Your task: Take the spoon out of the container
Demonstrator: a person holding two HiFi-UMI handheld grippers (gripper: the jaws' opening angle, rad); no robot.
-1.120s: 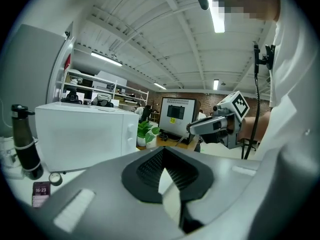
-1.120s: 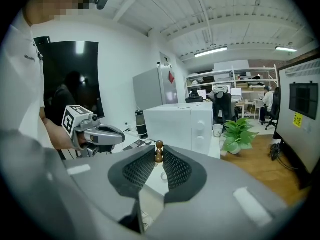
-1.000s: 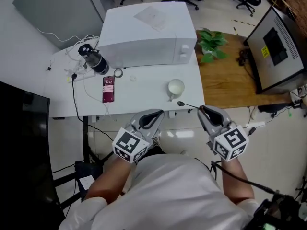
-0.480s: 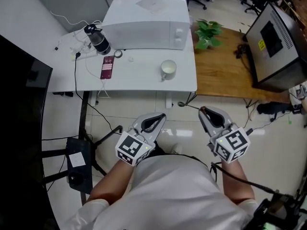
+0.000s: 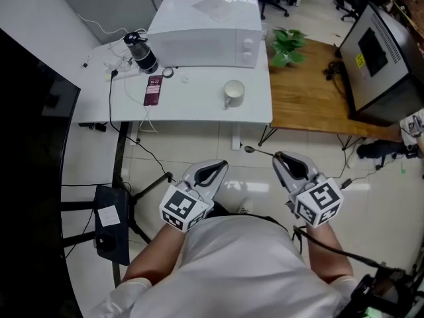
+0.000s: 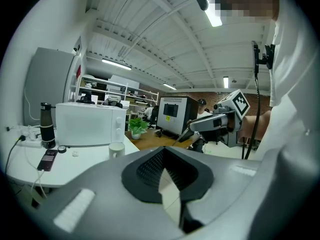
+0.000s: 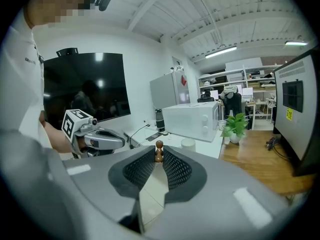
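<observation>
Right gripper (image 5: pixel 279 157) clamped on slim dark round-bowled spoon (image 5: pixel 254 151), left gripper (image 5: pixel 220 165) closed, empty, white cylindrical mug (image 5: pixel 233 92)

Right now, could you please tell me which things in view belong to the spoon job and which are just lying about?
Job: thin dark spoon, held in the right gripper; round white mug on the white table.
Lying about: white microwave, black bottle, red phone, green potted plant.

No print is legible; the phone (image 5: pixel 154 90) screen is too small.
</observation>
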